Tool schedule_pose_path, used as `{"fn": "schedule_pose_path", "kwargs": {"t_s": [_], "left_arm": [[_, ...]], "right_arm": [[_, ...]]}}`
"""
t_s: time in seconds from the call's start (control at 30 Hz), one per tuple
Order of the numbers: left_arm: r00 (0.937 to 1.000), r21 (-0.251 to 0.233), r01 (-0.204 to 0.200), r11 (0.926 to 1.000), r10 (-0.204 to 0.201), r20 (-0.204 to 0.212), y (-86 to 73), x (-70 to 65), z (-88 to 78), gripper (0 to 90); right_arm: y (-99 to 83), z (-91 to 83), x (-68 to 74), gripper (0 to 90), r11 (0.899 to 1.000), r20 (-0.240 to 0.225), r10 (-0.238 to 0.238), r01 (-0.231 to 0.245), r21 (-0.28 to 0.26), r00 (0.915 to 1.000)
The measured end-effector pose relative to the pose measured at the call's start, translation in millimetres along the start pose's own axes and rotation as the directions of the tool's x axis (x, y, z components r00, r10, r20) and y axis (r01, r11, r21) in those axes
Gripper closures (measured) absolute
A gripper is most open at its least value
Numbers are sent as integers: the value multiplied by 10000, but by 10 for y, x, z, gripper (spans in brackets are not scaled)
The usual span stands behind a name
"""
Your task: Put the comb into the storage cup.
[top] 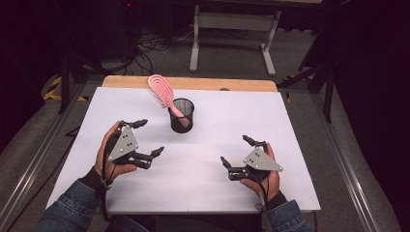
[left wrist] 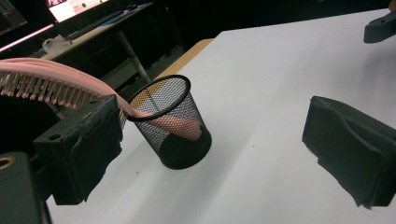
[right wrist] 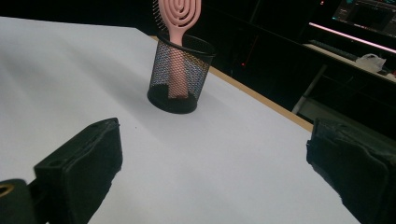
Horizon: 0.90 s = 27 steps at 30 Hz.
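Pink hairbrush (top: pixel 162 92) leans far-left out of the light mesh cup (top: pixel 182 116); both grippers, left (top: pixel 145 139) and right (top: pixel 238 151), wide open and empty; a careless grab could tip the cup.

You are working under bright overhead light on the white table (top: pixel 203 145); surroundings beyond it are sitting dark, edges slightly soft.

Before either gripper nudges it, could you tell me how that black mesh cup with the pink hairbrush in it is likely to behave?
The mesh cup looks light: thin open wire. It would probably slide easily on the smooth white table. The pink hairbrush leans out well above the rim with its head overhanging, so a push high up may tip the cup toward that side. The mesh wall may flex slightly under a squeeze.
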<state>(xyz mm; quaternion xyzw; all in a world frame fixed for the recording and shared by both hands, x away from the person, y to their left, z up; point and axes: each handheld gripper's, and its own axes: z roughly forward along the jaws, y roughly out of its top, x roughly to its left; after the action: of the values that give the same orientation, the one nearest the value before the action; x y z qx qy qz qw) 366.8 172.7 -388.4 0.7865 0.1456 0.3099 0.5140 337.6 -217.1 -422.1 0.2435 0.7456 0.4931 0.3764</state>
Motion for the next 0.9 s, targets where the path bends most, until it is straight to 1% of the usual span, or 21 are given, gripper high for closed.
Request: {"fn": "schedule_pose_path", "kwargs": {"t_s": [0.27, 0.33, 0.6, 0.67, 0.83, 0.9], "left_arm": [[10000, 103, -96, 9999, 96, -15, -65, -33, -30, 58], [9999, 161, -130, 9998, 131, -49, -107, -49, -50, 58], [10000, 251, -60, 9997, 61, -44, -196, -75, -87, 59], [9998, 353, -112, 9993, 118, -153, -248, -90, -108, 56], [9997, 457, -25, 9990, 36, -255, -328, -92, -150, 55], [9997, 464, 76, 9989, -66, -215, -360, -90, -168, 56]], "right_arm": [[9, -14, -2, 41, 10000, 31, 22, -22, -43, 10000], [11, -18, -3, 41, 10000, 45, 15, -15, -59, 10000], [19, -31, -8, 41, 10000, 107, -4, 5, -79, 9999], [21, -36, -9, 41, 9999, 120, 10, -9, -102, 9999], [22, -40, -8, 41, 10000, 149, -29, 30, -80, 9999], [20, -44, -7, 41, 10000, 170, -47, 49, -86, 9998]]}}
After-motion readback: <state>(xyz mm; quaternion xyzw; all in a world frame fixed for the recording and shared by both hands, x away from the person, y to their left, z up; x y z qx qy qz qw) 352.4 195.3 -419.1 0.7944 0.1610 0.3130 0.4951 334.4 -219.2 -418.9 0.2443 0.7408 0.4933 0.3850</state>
